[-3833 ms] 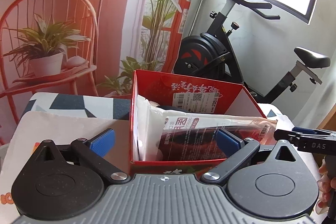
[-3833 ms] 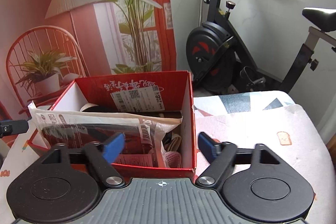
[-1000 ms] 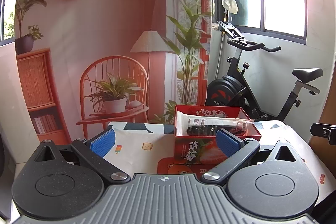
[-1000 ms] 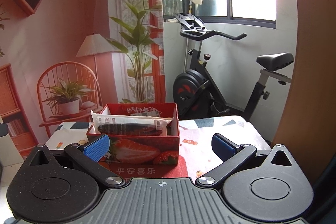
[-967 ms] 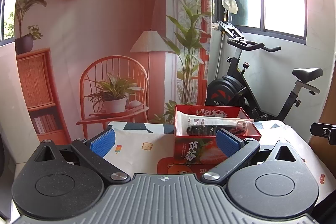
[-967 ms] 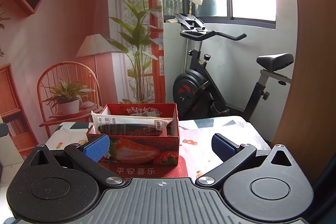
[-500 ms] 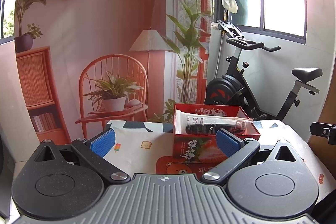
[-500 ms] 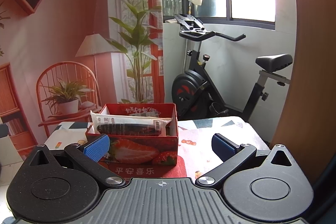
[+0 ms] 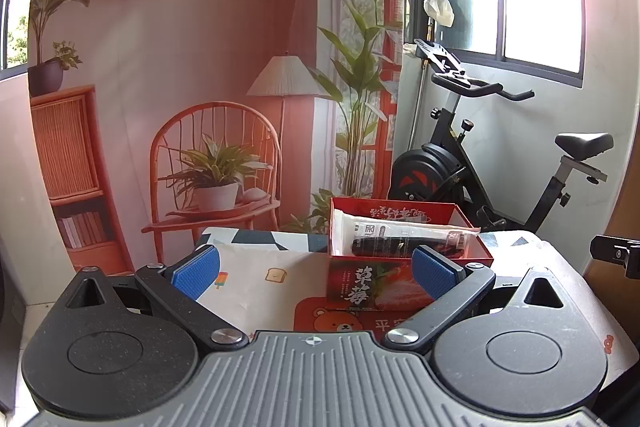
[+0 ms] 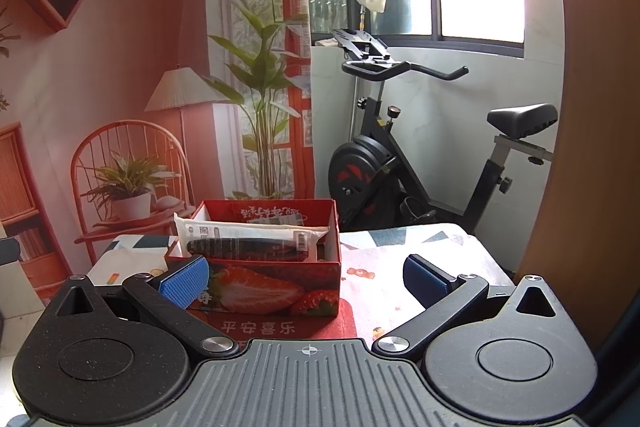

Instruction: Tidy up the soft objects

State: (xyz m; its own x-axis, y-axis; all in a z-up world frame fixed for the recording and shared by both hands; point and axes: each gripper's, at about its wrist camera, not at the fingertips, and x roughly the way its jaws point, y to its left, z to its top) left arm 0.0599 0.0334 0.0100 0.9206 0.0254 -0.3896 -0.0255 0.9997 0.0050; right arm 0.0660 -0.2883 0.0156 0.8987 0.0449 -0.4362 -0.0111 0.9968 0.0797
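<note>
A red strawberry-print box (image 9: 384, 283) (image 10: 276, 287) stands on the table with a soft plastic-wrapped package (image 9: 404, 241) (image 10: 248, 241) lying across its top. My left gripper (image 9: 316, 269) is open and empty, held back from the box, which sits just right of centre between its blue pads. My right gripper (image 10: 308, 277) is open and empty, with the box ahead and to the left near its left pad. The tip of the right gripper shows at the right edge of the left wrist view (image 9: 618, 253).
The table carries a patterned cloth (image 9: 256, 283) (image 10: 384, 279) with a red bear mat (image 9: 344, 319) under the box. Behind stand an exercise bike (image 9: 460, 167) (image 10: 400, 163), a wall backdrop with a chair and plants, and a wooden panel (image 10: 592, 147) at right.
Over 3.8 s both grippers pulled back and up from the box, leaving the package in it. In the last second the views barely shift.
</note>
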